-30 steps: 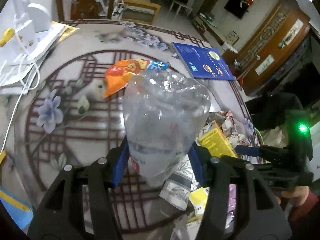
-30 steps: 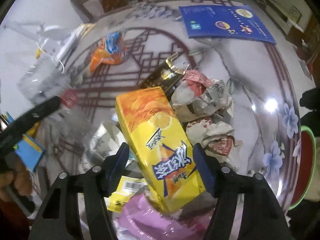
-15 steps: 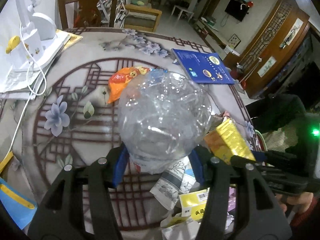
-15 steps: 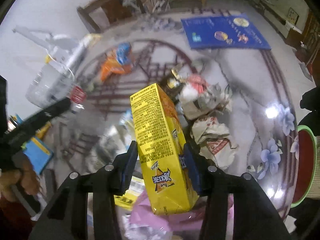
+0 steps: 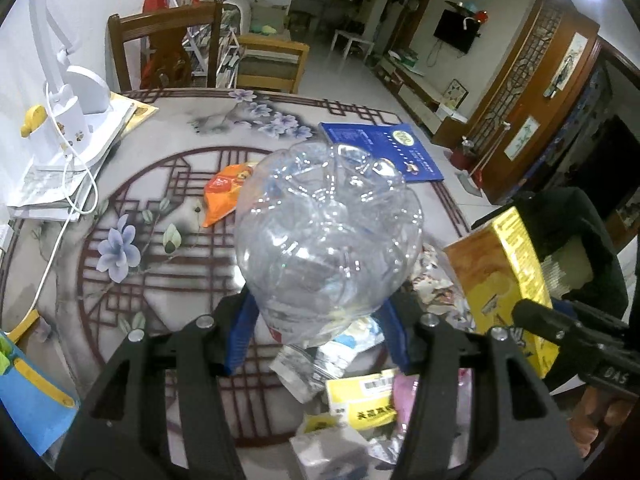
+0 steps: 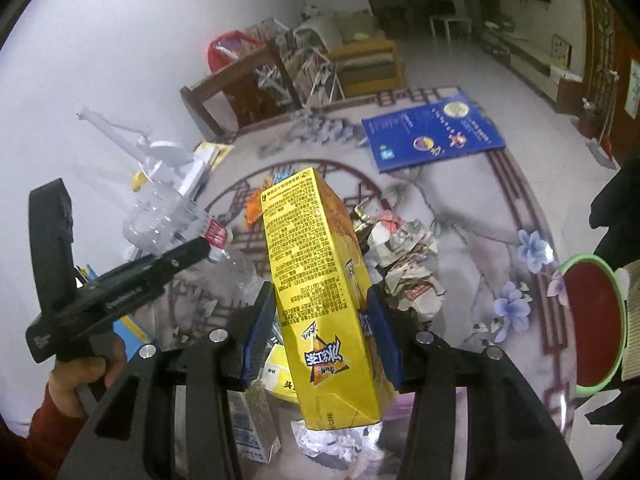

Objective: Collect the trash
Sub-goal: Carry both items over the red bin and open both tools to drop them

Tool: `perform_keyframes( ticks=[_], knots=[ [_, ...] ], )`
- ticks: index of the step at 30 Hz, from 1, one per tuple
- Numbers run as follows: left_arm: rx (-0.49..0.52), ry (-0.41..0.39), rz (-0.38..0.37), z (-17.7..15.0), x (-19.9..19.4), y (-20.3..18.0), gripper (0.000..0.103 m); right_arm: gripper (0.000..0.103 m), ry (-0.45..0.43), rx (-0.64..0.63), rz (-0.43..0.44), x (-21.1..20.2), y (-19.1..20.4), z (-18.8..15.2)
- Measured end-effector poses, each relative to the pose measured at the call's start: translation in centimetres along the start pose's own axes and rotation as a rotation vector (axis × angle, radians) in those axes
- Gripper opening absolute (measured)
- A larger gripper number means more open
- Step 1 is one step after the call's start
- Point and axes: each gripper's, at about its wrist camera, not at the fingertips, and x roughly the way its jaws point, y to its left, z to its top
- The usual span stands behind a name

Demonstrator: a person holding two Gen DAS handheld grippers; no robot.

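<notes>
A clear crushed plastic bottle is pinched near its labelled neck end by my left gripper, base pointing away, lifted above the patterned table. My right gripper is shut on a yellow drink carton, held off the table and tilted away from me. The left wrist view shows the same carton to the right of the bottle. Seen from the right wrist, the bottle hangs at the left in the other gripper, with a hand in a red sleeve beneath.
Litter lies under both grippers: crumpled wrappers, a yellow packet, a small milk carton. An orange snack bag and a blue booklet lie farther off. White lamp on papers far left; green-rimmed red bin right.
The right jaws closed on the yellow carton and lifted it off the litter pile, tipping it more upright. The left gripper rose with the bottle, so more of the room shows.
</notes>
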Motion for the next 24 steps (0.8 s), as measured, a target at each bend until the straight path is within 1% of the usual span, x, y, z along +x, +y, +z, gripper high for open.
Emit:
perform_keyframes(
  ticks=[5, 11, 13, 14, 15, 18, 24],
  knots=[
    [0.021, -0.003, -0.017, -0.5, -0.3, -2.0, 0.053, 0.046, -0.041, 0.006, -0.009, -2.2, -0.6, -0.4],
    [0.063, 0.007, -0.031, -0.8, 0.1, -5.1, 0.053, 0.046, -0.073, 0.045, -0.022, -4.0, -2.9, -0.9],
    [0.071, 0.009, -0.033, -0.8, 0.4, -6.0, 0.053, 0.046, -0.081, 0.063, -0.027, -4.6, -4.1, -1.2],
    [0.076, 0.01, -0.034, -0.8, 0.6, -6.7, 0.053, 0.041, -0.084, 0.075, -0.029, -4.9, -4.8, -1.3],
    [0.081, 0.011, -0.035, -0.9, 0.7, -7.3, 0.053, 0.038, -0.084, 0.086, -0.03, -5.1, -5.5, -1.4],
    [0.098, 0.012, -0.041, -0.8, 1.2, -9.6, 0.053, 0.038, -0.081, 0.119, -0.016, -5.7, -7.6, -1.6],
    [0.123, 0.022, -0.067, -1.0, 2.4, -14.2, 0.053, 0.038, -0.077, 0.15, -0.023, -6.6, -11.8, -2.1]
  ],
)
